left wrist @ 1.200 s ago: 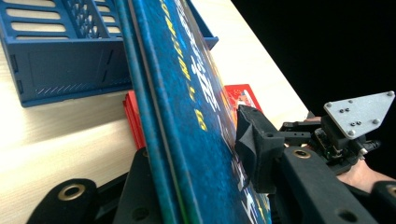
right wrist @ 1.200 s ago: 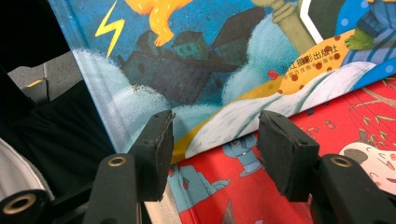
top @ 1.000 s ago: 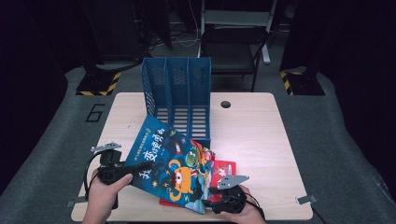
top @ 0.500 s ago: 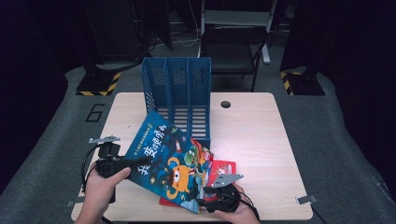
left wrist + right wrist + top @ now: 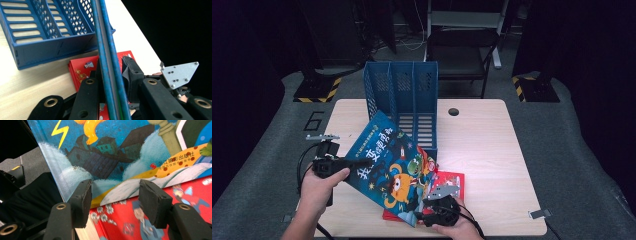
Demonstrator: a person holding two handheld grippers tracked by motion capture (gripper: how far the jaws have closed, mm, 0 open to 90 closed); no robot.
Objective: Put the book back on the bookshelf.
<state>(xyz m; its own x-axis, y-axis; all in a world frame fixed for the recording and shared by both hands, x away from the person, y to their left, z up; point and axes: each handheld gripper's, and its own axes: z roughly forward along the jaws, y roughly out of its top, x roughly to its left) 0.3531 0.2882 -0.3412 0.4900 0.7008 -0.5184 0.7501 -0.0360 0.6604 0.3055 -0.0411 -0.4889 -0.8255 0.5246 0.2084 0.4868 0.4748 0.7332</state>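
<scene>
Two grippers — left gripper [image 5: 357, 162] clamps blue book [image 5: 394, 167].

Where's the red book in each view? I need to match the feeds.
High view: red book at lower centre on the table, partly under the blue picture book.
Left gripper view: red book at centre, behind the jaws.
Right gripper view: red book at lower right.
Shared landmark: the blue picture book above it.

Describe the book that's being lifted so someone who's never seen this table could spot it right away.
Start at the blue three-slot file rack at the back of the wooden table. Just in front, tilted up off the table, is the big dark-blue picture book, held by the left tongs. Unlike the flat red book beneath, it shows an orange monster.
</scene>
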